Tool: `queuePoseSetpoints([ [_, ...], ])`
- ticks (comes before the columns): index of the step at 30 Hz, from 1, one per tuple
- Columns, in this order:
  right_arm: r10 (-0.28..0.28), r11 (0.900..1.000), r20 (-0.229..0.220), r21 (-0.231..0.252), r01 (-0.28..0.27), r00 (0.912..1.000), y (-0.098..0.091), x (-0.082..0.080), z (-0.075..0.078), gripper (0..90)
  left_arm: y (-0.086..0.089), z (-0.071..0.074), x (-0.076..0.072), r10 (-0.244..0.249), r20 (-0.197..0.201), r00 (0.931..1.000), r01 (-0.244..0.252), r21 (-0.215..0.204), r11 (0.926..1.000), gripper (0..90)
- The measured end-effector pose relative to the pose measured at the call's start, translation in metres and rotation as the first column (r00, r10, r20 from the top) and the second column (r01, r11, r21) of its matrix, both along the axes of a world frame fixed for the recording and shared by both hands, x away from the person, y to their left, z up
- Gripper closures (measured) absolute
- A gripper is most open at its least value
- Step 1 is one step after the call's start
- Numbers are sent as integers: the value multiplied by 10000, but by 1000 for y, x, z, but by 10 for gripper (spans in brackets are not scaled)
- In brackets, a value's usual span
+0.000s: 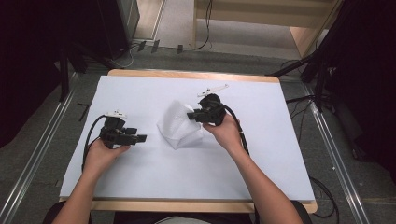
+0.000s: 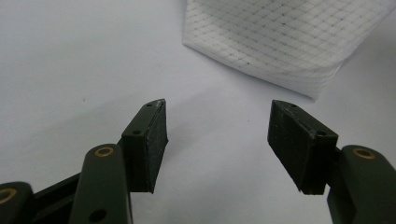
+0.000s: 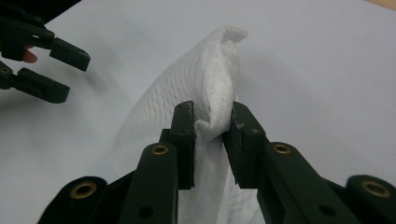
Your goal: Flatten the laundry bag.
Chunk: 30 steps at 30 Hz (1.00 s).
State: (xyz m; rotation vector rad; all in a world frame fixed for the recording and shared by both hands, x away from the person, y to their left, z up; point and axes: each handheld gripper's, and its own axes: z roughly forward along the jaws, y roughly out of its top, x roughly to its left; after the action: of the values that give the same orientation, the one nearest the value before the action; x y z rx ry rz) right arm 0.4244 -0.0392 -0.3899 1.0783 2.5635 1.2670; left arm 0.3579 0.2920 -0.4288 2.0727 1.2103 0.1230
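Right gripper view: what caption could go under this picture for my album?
Right claw pinches a bunched fold of white quilted cloth above the white table.

I see a white cloth with a fine quilted diamond grid, black tools with brass rivets, and a white-covered table edged in pale wood.

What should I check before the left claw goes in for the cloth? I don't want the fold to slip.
1. Right claw pinches the white quilted cloth: ok, a bunched fold sits between its pads.
2. Cloth raised off the table: ok at the pinched edge; its lower part rests on the sheet.
3. Left claw open: ok, jaws apart with nothing between them.
4. Left claw aimed at the cloth: ok, a free corner lies ahead of it.
5. Grip firm enough: cannot tell.
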Motion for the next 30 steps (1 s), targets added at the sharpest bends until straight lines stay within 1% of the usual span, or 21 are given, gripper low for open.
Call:
queuePoseSetpoints([
  [1, 63, 10000, 10, 40, -63, 10000, 3, 0, 2, 754, 1, 0, 0, -10, -1, 10000, 10, 23, 10000, 388],
  [2, 201, 9998, -15, -15, -201, 9998, 10, -1, 4, 757, 2, 1, 0, -19, 8, 10000, 19, 50, 10000, 387],
  [3, 201, 9998, -15, -15, -201, 9998, 10, -1, 4, 757, 2, 1, 0, 33, 11, 10000, -33, 67, 10000, 387],
  [5, 333, 9994, 10, 21, -333, 9994, 16, -3, 7, 759, 5, 3, -1, 68, 31, 10000, -68, 49, 10000, 388],
  [6, 501, 9987, 64, 56, -501, 9987, 22, -3, 9, 761, 5, 4, -2, 122, 58, 9999, -122, -5, 9999, 388],
  [7, 501, 9987, 64, 56, -501, 9987, 22, -3, 9, 761, 7, 4, -2, 115, 65, 9999, -115, -20, 9999, 388],
  [9, 610, 9979, -18, 225, -609, 9981, 31, -3, 11, 763, 10, 5, -2, 209, 72, 9998, -208, -88, 9997, 389],
  [10, 610, 9979, -18, 225, -609, 9981, 31, -3, 11, 763, 12, 6, -2, 229, 53, 9997, -229, -55, 9997, 389],
  [13, 837, 9962, -10, 256, -837, 9965, 42, -5, 14, 765, 19, 7, -2, 452, 38, 9990, -451, -187, 9988, 393],
  [16, 1063, 9941, 18, 204, -1063, 9943, 52, -8, 16, 769, 26, 8, -2, 622, 37, 9981, -621, -199, 9979, 397],
  [18, 1218, 9924, -16, 159, -1217, 9926, 60, -9, 17, 768, 30, 9, -3, 738, 51, 9973, -737, -280, 9969, 399],
  [19, 1400, 9901, 8, 76, -1400, 9902, 67, -11, 18, 766, 32, 9, -3, 819, 62, 9966, -817, -353, 9960, 401],
  [20, 1400, 9901, 8, 76, -1400, 9902, 67, -11, 18, 766, 33, 10, -3, 861, 49, 9963, -859, -359, 9957, 401],
  [24, 1690, 9856, -25, -2, -1690, 9856, 78, -14, 18, 761, 39, 9, -3, 955, 47, 9954, -953, -405, 9946, 402],
  [25, 1773, 9842, -66, -1, -1773, 9841, 81, -14, 17, 757, 40, 9, -2, 974, -39, 9952, -975, -417, 9944, 403],
  [27, 1913, 9815, -153, 10, -1914, 9814, 87, -15, 16, 739, 42, 9, -2, 975, -25, 9952, -975, -370, 9945, 404],
  [28, 1979, 9802, -190, 19, -1979, 9800, 89, -16, 15, 726, 44, 10, -2, 1028, -25, 9947, -1028, -424, 9938, 405],
  [30, 2168, 9762, -184, -24, -2169, 9760, 93, -18, 15, 679, 46, 10, -3, 1045, 18, 9945, -1043, -442, 9936, 405],
])
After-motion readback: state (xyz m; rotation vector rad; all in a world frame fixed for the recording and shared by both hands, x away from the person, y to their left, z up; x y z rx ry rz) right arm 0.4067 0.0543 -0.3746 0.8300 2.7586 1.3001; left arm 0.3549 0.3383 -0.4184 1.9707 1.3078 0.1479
